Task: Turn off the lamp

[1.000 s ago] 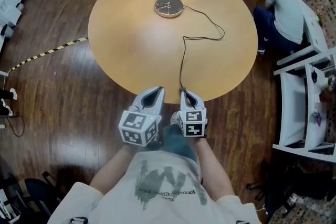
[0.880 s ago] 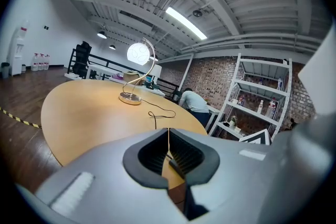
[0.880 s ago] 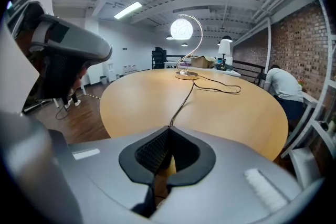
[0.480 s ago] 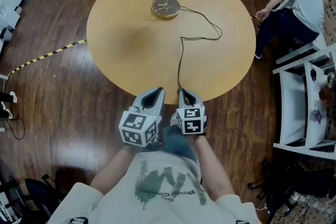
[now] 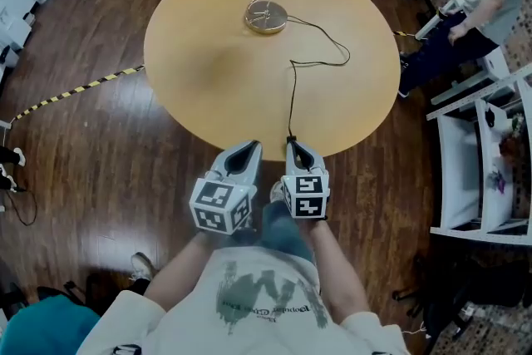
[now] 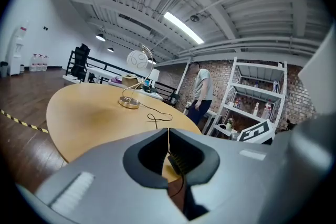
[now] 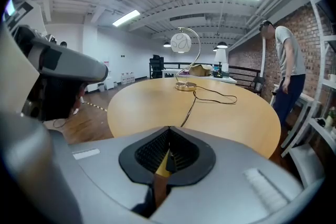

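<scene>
Lamp (image 5: 266, 14) is parked far ahead of the right gripper (image 5: 291, 144), globe dark. Its cord (image 5: 292, 96) is run lengthwise back, mostly straight, and pinched in that gripper; left gripper (image 5: 253, 145) is clamped on nothing.

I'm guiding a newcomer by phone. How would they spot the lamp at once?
Find the big round wooden table. Near its far edge stands the lamp: brass disc base, thin arched stem, white globe shade. Only its thin dark cord shares the tabletop.

table (image 5: 199, 71) left: open | cord (image 5: 293, 96) runs centre | lamp (image 5: 266, 16) at far edge, seemingly
</scene>
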`<action>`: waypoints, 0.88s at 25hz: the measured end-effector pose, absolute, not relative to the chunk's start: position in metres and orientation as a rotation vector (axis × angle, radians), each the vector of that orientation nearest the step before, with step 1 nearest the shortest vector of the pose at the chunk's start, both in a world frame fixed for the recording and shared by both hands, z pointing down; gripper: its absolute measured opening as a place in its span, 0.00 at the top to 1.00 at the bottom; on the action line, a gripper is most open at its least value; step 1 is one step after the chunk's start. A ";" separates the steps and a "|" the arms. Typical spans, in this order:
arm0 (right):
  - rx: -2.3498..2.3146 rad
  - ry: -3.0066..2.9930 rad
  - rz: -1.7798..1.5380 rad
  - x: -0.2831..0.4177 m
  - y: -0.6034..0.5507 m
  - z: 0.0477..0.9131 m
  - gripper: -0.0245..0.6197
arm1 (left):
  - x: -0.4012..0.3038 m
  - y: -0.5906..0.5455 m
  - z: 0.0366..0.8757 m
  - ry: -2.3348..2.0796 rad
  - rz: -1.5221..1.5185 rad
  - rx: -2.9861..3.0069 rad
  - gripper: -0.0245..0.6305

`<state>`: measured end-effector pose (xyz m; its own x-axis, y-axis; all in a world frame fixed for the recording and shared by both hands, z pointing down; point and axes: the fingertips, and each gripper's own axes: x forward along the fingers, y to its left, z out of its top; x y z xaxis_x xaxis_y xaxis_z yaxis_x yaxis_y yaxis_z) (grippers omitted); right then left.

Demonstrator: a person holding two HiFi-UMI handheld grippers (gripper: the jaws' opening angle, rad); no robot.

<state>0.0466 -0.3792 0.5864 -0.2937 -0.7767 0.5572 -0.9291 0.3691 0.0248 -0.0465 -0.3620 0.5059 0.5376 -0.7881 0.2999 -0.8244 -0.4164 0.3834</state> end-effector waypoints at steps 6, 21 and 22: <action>1.501 -2.218 0.384 0.039 -0.351 0.548 0.96 | -0.050 -0.338 0.493 -1.321 0.053 2.299 0.96; 1.496 -2.504 0.271 0.040 -0.249 0.440 0.96 | -0.017 -0.244 0.457 -1.430 0.040 2.353 0.96; 1.489 -2.516 0.261 0.043 -0.240 0.436 0.96 | -0.012 -0.236 0.456 -1.438 0.043 2.356 0.96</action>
